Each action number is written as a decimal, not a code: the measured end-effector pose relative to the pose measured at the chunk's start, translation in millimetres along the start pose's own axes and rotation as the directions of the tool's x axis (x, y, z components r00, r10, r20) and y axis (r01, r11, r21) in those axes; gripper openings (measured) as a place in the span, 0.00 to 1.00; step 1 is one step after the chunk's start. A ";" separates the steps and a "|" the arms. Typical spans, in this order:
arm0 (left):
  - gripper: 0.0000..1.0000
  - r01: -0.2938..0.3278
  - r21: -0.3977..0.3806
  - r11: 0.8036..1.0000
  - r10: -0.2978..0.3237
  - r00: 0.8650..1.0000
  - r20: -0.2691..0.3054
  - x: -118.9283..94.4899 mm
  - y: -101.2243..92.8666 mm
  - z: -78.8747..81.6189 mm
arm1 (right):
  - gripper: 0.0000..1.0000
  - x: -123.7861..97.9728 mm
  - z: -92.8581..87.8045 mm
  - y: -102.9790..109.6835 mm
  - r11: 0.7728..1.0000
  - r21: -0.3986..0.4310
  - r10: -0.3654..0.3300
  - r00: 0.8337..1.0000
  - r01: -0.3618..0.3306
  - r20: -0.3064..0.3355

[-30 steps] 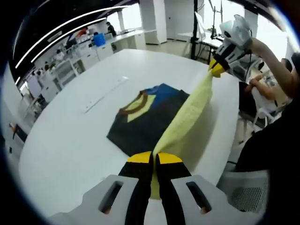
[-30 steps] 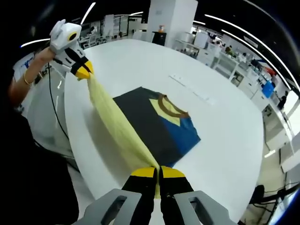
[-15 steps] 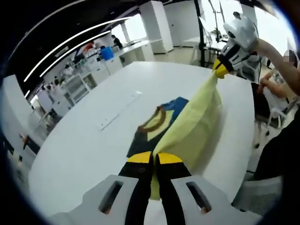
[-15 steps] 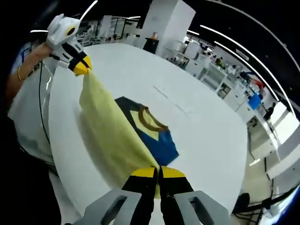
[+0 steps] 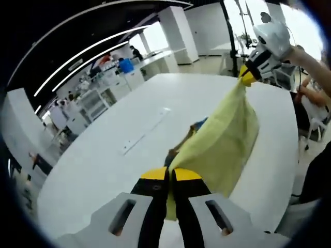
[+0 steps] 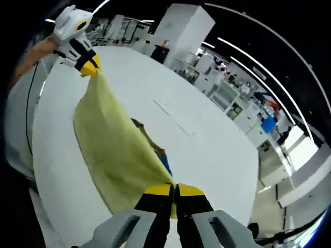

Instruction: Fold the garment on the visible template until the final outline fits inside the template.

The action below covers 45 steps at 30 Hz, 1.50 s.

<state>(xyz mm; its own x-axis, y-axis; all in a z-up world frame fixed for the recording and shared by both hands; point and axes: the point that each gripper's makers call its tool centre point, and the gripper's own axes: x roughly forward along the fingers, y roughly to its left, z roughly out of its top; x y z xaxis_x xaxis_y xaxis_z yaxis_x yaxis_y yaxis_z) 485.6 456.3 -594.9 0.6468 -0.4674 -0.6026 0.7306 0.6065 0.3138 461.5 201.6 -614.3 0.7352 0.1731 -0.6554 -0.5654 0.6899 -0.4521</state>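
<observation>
Your left gripper (image 5: pixel 170 174) has its jaws pinched tight on one corner of the garment (image 5: pixel 222 137), and your right gripper (image 6: pixel 173 189) is clamped on the other. Between them the yellow cloth hangs as a raised sheet above the white table (image 5: pixel 114 160), hiding most of the dark and blue part beneath. A pale strip (image 5: pixel 146 136) lies on the table beyond.

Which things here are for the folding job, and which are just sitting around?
For the job:
- yellow garment panel, lifted
- left gripper, shut on it
- right gripper, shut on it
- white table

Just lying about:
- white strip on the table
- blue bin on a far counter
</observation>
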 end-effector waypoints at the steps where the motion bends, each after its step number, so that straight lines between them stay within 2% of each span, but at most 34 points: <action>1: 0.01 -0.004 0.004 1.000 0.004 1.000 0.003 5.6 2.8 -1.2 | 0.00 3.9 -0.5 -1.1 1.000 -0.013 -0.010 1.000 0.010 -0.003; 3: 0.01 -0.004 0.007 1.000 0.004 1.000 -0.001 14.9 5.7 -5.1 | 0.00 11.8 -4.4 -1.4 0.999 -0.029 -0.019 0.999 0.019 -0.027; 4: 0.01 0.000 0.003 1.000 0.000 1.000 -0.009 18.7 6.0 -7.8 | 0.00 16.8 -9.8 -0.9 0.999 -0.046 -0.020 0.998 0.017 -0.060; 8: 0.01 0.013 -0.070 0.997 -0.014 1.000 -0.018 41.5 9.5 -22.6 | 0.00 38.8 -15.3 -1.6 0.998 -0.062 -0.022 0.997 0.017 -0.073; 14: 0.01 0.013 -0.155 0.988 -0.018 0.999 -0.035 70.7 15.3 -46.0 | 0.00 69.5 -18.3 -6.8 1.000 -0.002 0.000 0.999 0.000 -0.054; 16: 0.01 0.013 -0.151 0.988 -0.019 0.999 -0.037 78.0 16.7 -49.8 | 0.00 81.2 -20.4 -6.9 1.000 0.006 0.013 0.998 -0.012 -0.058; 19: 0.01 0.014 -0.092 0.996 -0.016 1.000 -0.024 91.1 19.7 -52.4 | 0.00 98.4 -28.5 -6.1 0.999 0.030 0.036 0.996 -0.034 -0.079; 21: 0.01 0.021 -0.100 0.995 -0.025 0.999 -0.032 99.7 21.9 -55.9 | 0.00 105.5 -34.6 -3.9 0.997 0.059 0.057 0.994 -0.051 -0.097; 24: 0.01 0.029 -0.080 0.996 -0.032 0.999 -0.033 110.0 24.3 -58.9 | 0.00 117.3 -42.3 -2.4 0.996 0.060 0.073 0.991 -0.067 -0.115; 27: 0.02 0.024 -0.025 0.999 -0.026 0.996 -0.079 121.6 26.6 -69.6 | 0.00 129.8 -48.3 0.6 0.993 0.066 0.106 0.987 -0.099 -0.117; 30: 0.02 0.035 -0.004 0.999 -0.035 0.995 -0.096 130.4 24.3 -76.8 | 0.00 139.4 -54.4 3.0 0.987 0.105 0.137 0.984 -0.125 -0.118; 33: 0.02 0.055 -0.020 0.998 -0.057 0.991 -0.124 138.0 21.7 -87.8 | 0.01 146.5 -60.6 5.5 0.978 0.144 0.170 0.979 -0.153 -0.115; 37: 0.02 0.063 -0.024 0.998 -0.066 0.989 -0.133 145.6 21.9 -97.2 | 0.03 152.9 -66.7 6.6 0.968 0.188 0.190 0.976 -0.167 -0.108; 42: 0.05 0.049 -0.035 0.998 -0.054 0.987 -0.154 149.7 27.6 -107.9 | 0.07 155.4 -71.6 7.4 0.965 0.178 0.215 0.970 -0.193 -0.112; 44: 0.10 0.015 -0.039 0.999 -0.022 0.984 -0.175 147.1 33.6 -112.6 | 0.09 154.1 -71.4 5.2 0.961 0.189 0.226 0.968 -0.204 -0.105; 45: 0.11 0.028 -0.030 0.999 -0.032 0.985 -0.171 145.4 33.6 -114.0 | 0.12 152.5 -71.5 3.4 0.960 0.187 0.229 0.968 -0.208 -0.101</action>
<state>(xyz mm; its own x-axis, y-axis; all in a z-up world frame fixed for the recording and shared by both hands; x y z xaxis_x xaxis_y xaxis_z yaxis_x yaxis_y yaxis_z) 579.3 482.1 -755.6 0.5759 -0.3701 -0.7290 0.7413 0.6123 0.2747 544.9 180.0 -759.0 0.5446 0.2550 -0.7990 -0.6259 0.7577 -0.1849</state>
